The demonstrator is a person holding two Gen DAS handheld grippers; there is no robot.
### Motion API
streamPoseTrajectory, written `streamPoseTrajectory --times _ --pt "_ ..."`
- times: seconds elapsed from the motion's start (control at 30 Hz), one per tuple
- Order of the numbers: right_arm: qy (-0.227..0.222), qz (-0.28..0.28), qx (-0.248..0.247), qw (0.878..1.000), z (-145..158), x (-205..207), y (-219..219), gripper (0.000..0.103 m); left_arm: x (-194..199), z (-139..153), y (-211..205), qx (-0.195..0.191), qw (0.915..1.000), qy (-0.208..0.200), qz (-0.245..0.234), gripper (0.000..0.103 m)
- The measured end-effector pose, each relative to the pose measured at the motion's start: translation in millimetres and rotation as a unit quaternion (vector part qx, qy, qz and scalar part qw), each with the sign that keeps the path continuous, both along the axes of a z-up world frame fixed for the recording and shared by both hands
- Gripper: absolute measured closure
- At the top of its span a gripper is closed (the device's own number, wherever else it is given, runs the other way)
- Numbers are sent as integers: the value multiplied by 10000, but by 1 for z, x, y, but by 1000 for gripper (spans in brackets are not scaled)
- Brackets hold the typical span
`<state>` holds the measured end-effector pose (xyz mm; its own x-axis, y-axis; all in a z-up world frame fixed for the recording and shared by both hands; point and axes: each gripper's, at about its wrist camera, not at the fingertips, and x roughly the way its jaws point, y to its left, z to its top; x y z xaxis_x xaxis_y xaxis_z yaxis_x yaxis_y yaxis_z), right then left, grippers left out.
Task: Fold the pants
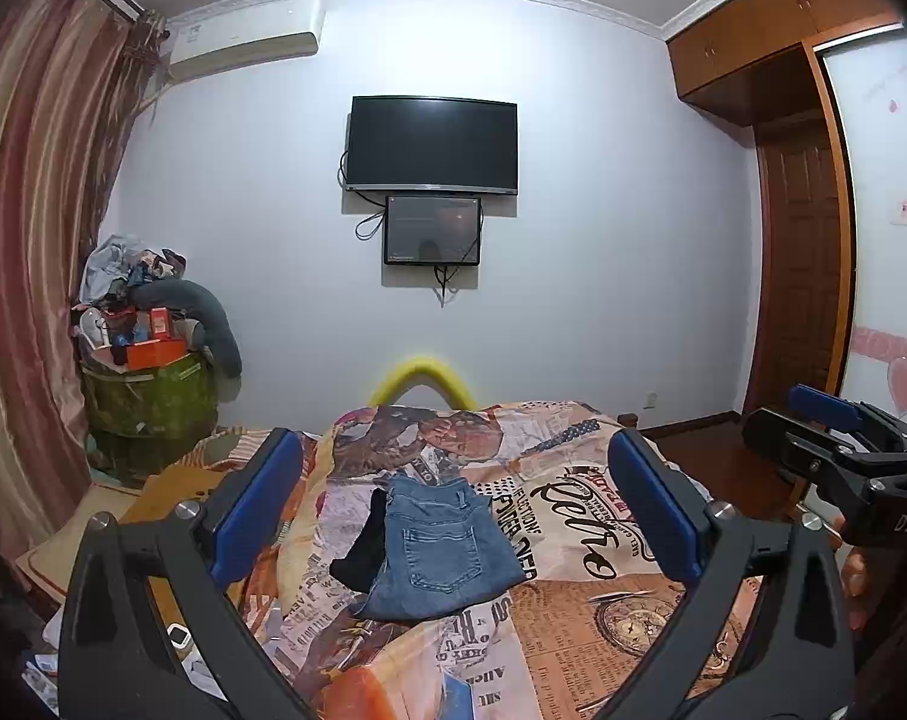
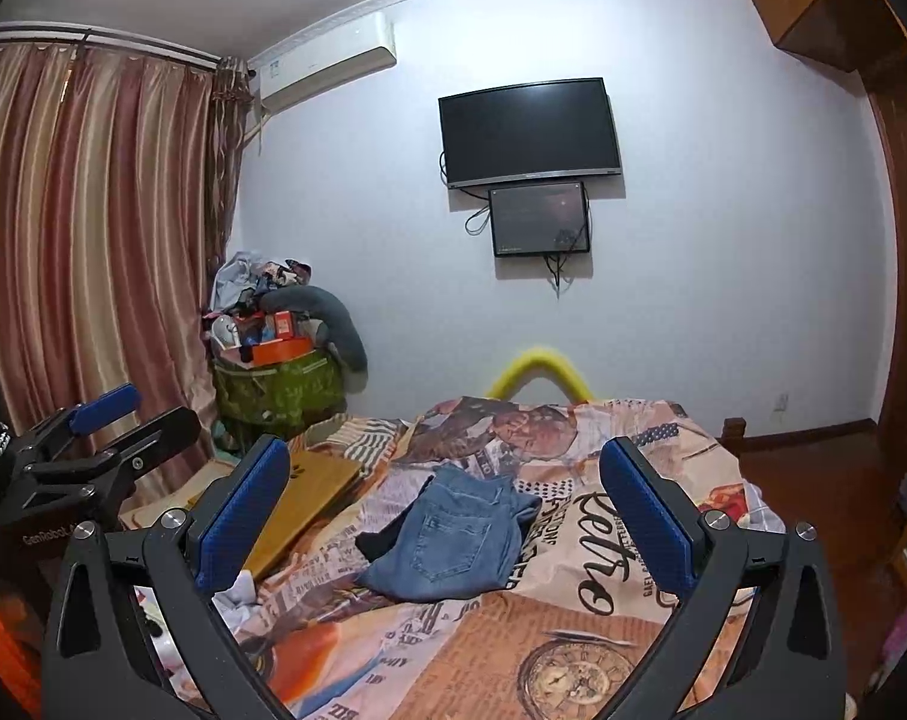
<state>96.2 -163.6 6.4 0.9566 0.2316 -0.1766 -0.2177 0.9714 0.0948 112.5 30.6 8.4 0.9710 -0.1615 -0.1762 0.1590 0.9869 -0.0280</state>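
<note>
Left wrist view. My left tongs point(image 1: 453, 510): black arms, blue pads, spread wide apart, holding nothing, raised above the bed. Between the pads, further off: folded blue denim pants point(image 1: 444, 546), back pocket up, lying on the bedspread printed with newspaper and retro lettering point(image 1: 603, 600). A black garment point(image 1: 363, 552) touches the pants' left edge, partly under them. My right tongs point(image 1: 837, 438) enter at the right edge, apart from the pants; from here I cannot tell how wide they stand. Wall behind: large black television point(image 1: 432, 144), smaller dark screen point(image 1: 432, 230) just below it. Left corner: green basket heaped with clothes and boxes point(image 1: 147, 402), beside striped pink curtains point(image 1: 39, 210).

Right wrist view. My right tongs point(image 2: 447, 510): spread wide apart, holding nothing, above the bed. Pants point(image 2: 453, 546) lie between the pads, further off, on the bedspread point(image 2: 573, 630). My left tongs point(image 2: 111, 420) show at the left edge, pads apart. A yellow curved foam piece point(image 2: 537, 372) stands at the bed's far end.
</note>
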Motion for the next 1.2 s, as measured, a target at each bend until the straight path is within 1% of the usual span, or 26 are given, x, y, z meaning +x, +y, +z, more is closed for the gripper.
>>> streamPoseTrajectory --times 0.5,0.6,1.1,1.2 --pt "-12 -22 28 10000 1 -2 -3 0 0 2 -1 0 9999 -24 -130 0" --pt "-16 -29 36 10000 1 -2 -4 0 2 2 -3 58 9998 72 -194 0" --pt "19 -103 54 9999 0 -3 -3 0 0 2 -3 87 9997 52 -223 0" --pt "20 -103 68 9999 0 -3 -3 0 1 1 -2 43 9997 69 -227 0"
